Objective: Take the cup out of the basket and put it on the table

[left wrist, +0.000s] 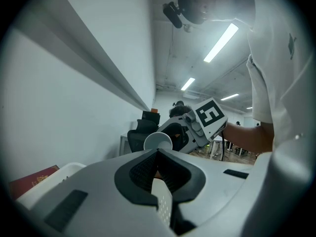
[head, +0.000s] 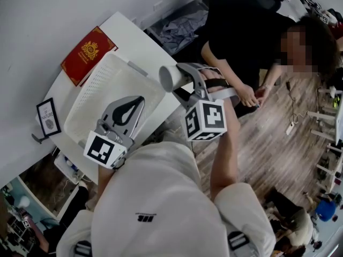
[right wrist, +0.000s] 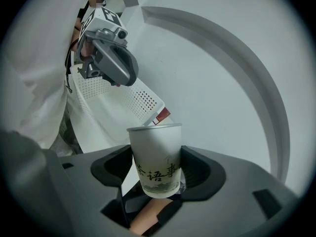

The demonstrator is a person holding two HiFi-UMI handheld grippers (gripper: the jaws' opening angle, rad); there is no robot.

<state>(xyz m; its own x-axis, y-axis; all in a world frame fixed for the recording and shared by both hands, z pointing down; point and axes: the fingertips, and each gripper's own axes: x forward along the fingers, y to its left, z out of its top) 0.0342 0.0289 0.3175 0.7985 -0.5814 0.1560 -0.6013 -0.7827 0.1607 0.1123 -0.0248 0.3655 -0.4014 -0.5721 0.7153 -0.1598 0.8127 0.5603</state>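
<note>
A white paper cup (head: 170,78) with dark print is lifted clear of the white perforated basket (head: 102,98), out past its right rim near the table's edge. My right gripper (head: 182,75) is shut on it. In the right gripper view the cup (right wrist: 155,162) stands upright between the jaws of my right gripper (right wrist: 157,184). My left gripper (head: 138,101) sits at the basket's near rim. In the left gripper view a strip of perforated basket wall (left wrist: 161,204) is pinched in my left gripper (left wrist: 158,174), and the cup (left wrist: 158,142) shows beyond.
The basket rests on a white table (head: 124,27) against the wall. A red book (head: 88,55) lies partly under the basket's far end. A small framed sign (head: 47,116) stands at the table's left. A person in black (head: 236,42) sits to the right over wooden floor.
</note>
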